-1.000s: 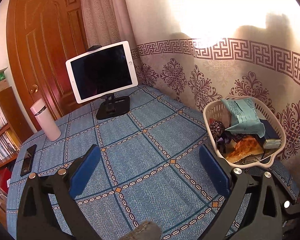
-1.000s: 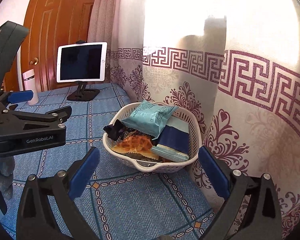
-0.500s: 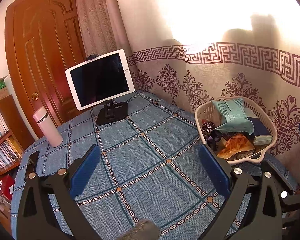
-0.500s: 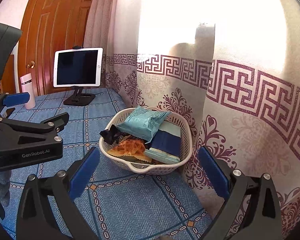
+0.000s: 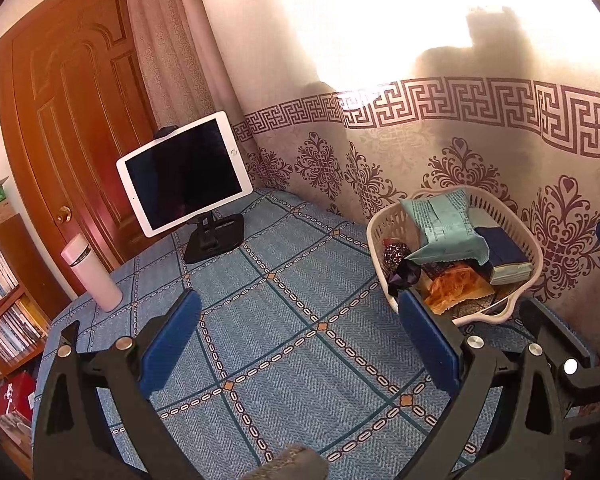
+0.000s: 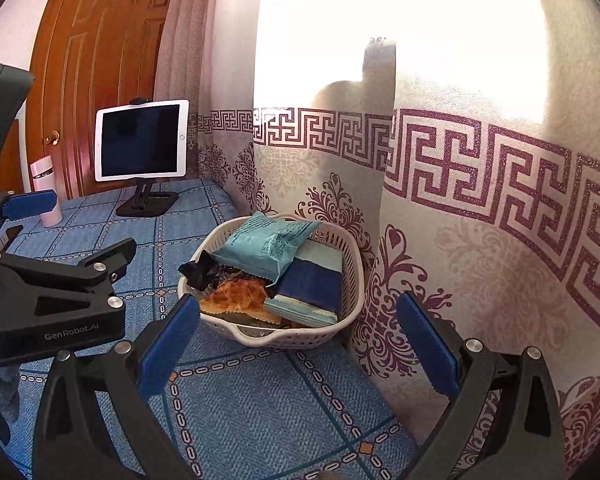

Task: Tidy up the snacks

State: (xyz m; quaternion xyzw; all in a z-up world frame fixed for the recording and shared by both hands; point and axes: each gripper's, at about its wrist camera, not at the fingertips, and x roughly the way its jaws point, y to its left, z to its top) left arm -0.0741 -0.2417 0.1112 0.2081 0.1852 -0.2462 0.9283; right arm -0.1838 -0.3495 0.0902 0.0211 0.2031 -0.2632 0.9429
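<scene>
Change: both grippers have backed away from the basket, which now sits smaller and farther off in each wrist view than a second ago.
Left gripper: jaws spread wide, nothing between the blue pads, hanging over bare blue tablecloth.
Right gripper: also wide open and empty, aimed at the near rim of the basket without touching it.
Basket: white slotted plastic, on the cloth against the patterned curtain.
Snacks: a teal packet lies on top, propped over a navy-and-teal pack; an orange-printed pack and a dark crumpled wrapper sit at the left side.
Far end: white tablet on its black stand, pink flask near the wooden door.
Risk: the teal packet rests loosely on the heap, so a pull on a lower pack would likely tip it over the rim.
Risk, second: the basket is light and close to the curtain; a one-sided grab could slide it or snag the fabric.
</scene>
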